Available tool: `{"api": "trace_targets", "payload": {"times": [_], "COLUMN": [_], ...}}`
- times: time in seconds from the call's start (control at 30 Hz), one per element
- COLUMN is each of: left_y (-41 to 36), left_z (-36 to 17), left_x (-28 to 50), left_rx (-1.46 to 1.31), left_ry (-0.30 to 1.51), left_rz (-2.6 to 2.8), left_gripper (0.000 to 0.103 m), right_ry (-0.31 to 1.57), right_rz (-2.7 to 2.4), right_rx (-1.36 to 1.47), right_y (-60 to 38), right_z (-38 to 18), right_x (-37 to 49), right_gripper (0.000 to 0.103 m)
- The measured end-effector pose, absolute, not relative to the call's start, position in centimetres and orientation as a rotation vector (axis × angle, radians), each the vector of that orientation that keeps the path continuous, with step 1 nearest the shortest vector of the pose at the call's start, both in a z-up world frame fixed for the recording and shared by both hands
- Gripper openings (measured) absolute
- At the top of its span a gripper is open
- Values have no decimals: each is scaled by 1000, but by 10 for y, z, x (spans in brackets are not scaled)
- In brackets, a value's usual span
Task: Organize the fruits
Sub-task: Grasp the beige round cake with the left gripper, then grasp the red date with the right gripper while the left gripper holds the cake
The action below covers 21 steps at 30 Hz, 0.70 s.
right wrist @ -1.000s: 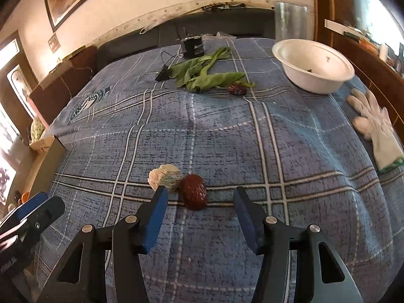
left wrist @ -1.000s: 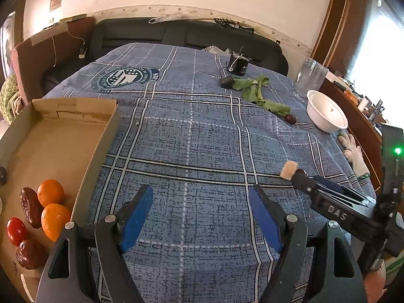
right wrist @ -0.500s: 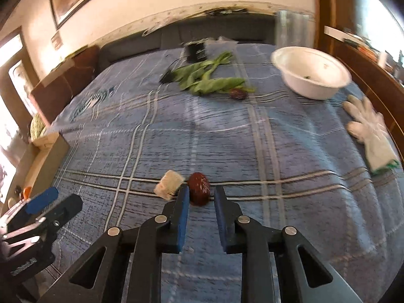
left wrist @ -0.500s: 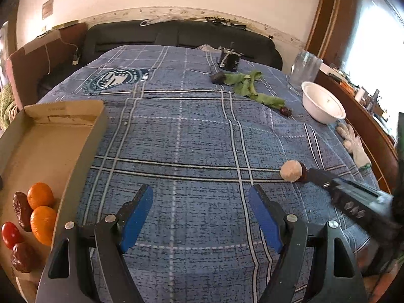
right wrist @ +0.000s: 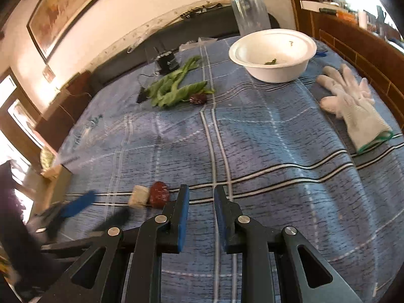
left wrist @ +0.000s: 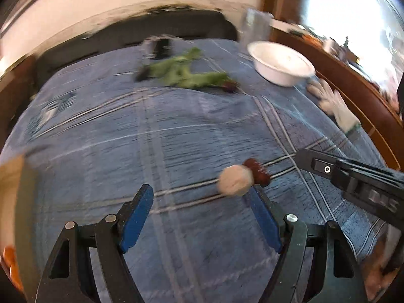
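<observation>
1. Plaid cover (right wrist: pixel 277 139): blue check cloth filling both views and carrying every item below.
2. White bowl (right wrist: pixel 277 73): upper right of the right wrist view, upright, holding only green scraps; probably a sorting vessel.
3. Glove (right wrist: pixel 353 108): flat at the right edge, set aside and well apart from the fruit.
4. Leafy greens (right wrist: pixel 174 88): upper centre, loose, not fruit; a second date (right wrist: pixel 198 98) touches their lower tip.
5. Left claw (left wrist: pixel 199 192): jaws apart and closing, nothing between them. Its right fingertip sits just beside the pale lump, likely lining up on that pair.
6. Right claw (right wrist: pixel 202 190): jaws drawn together on nothing.
7. Red date (right wrist: pixel 159 194): the task's fruit, on the cover at lower left of centre. It lies just outside the right claw's left finger, ungripped.
8. Pale lump (right wrist: pixel 139 197): touching the date's left side; identity unclear.
9. Orange fruit (left wrist: pixel 7 260): far lower left of the left wrist view, blurred, apparently already sorted.
</observation>
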State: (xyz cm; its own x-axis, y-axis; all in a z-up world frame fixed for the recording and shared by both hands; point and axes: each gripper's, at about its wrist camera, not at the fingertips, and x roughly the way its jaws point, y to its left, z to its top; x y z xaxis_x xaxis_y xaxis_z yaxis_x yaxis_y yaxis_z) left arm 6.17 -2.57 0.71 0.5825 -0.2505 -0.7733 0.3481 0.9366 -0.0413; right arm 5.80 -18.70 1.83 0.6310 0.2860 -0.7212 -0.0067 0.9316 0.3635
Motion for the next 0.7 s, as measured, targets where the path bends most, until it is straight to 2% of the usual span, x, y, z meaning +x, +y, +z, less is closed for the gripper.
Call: {"api": "trace_targets", "payload": {"times": [0.03, 0.13, 0.17, 0.2, 0.43, 0.5, 0.63, 0.67, 0.7], "left_y": [-31, -41, -42, -43, -15, -1, 14, 16, 17], "left_z": [5, 4, 4, 5, 11, 13, 11, 8, 6], "left_x": [65, 73, 74, 75, 64, 53, 36, 35, 35], "left_rx": [133, 158, 162, 168, 141, 116, 96, 91, 86], "left_ry": [883, 888, 888, 891, 927, 932, 940, 947, 947], "left_rz": [-382, -443, -454, -458, -410, -391, -349, -339, -337], "left_gripper": [71, 51, 34, 26, 26, 26, 26, 26, 26], "right_ry": [869, 848, 846, 844, 869, 858, 834, 829, 828], "right_rz": [176, 193, 198, 203, 234, 242, 271, 274, 272], "right_rx": [345, 356, 361, 366, 428, 440, 429, 420, 402], "right_y": [-186, -185, -186, -186, -189, -188, -176, -172, -167], "right_z": [20, 24, 24, 24, 14, 14, 17, 18, 18], "right_x": [57, 56, 56, 57, 64, 66, 74, 75, 76], "right_gripper": [22, 22, 22, 22, 23, 27, 63, 69, 69]}}
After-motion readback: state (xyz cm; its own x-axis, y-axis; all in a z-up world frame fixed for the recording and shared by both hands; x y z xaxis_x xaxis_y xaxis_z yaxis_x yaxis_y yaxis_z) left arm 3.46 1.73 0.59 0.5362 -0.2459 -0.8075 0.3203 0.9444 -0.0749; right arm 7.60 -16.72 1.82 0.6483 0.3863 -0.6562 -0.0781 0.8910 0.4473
